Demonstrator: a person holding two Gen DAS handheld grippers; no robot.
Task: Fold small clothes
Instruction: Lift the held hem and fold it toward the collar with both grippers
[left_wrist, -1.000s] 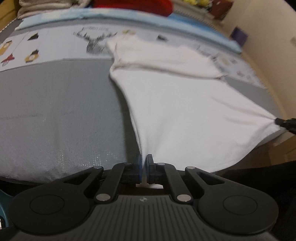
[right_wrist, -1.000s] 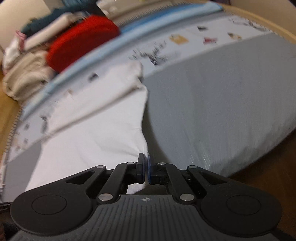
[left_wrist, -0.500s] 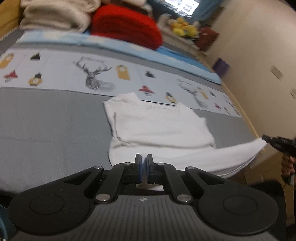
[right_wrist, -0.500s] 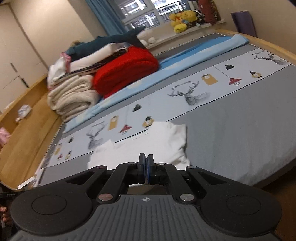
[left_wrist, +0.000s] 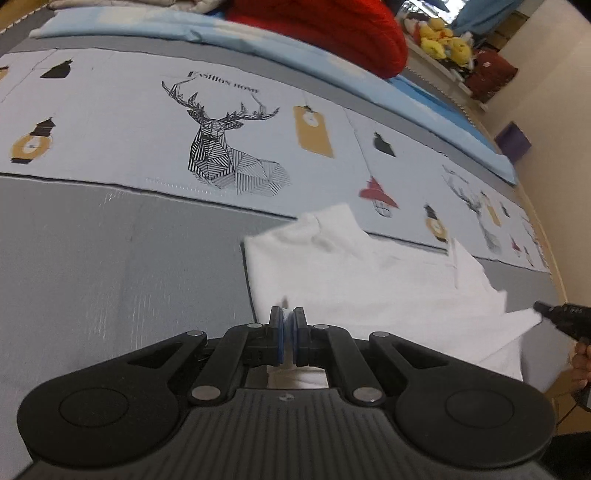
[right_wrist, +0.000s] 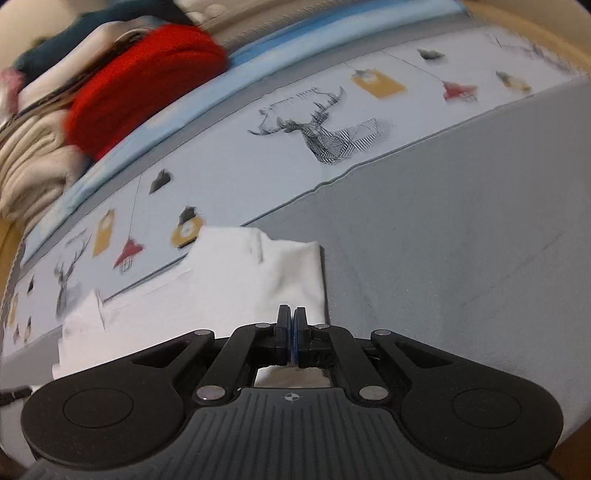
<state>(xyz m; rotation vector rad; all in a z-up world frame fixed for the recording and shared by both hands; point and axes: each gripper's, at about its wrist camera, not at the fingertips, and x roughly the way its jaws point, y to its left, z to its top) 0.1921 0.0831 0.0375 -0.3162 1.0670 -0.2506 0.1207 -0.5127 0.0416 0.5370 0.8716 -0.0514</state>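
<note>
A small white garment (left_wrist: 369, 284) lies on the grey bedspread (left_wrist: 110, 266), its near part lifted and folded toward the far part. My left gripper (left_wrist: 287, 325) is shut on one hem corner of it. My right gripper (right_wrist: 291, 325) is shut on the other hem corner; its black tip also shows at the right edge of the left wrist view (left_wrist: 554, 314), pinching the cloth. In the right wrist view the garment (right_wrist: 240, 273) spreads ahead and to the left.
The bedspread has a pale band printed with a deer (left_wrist: 225, 147) and lanterns. Folded red (right_wrist: 140, 85) and cream blankets (right_wrist: 33, 173) are stacked at the far side. Plush toys (left_wrist: 439, 40) sit by the wall. The bed's edge runs along the right.
Both grippers have carried the garment's hem forward over its far part. The cloth now lies shorter and doubled. Both cameras have tilted down toward the bed.
</note>
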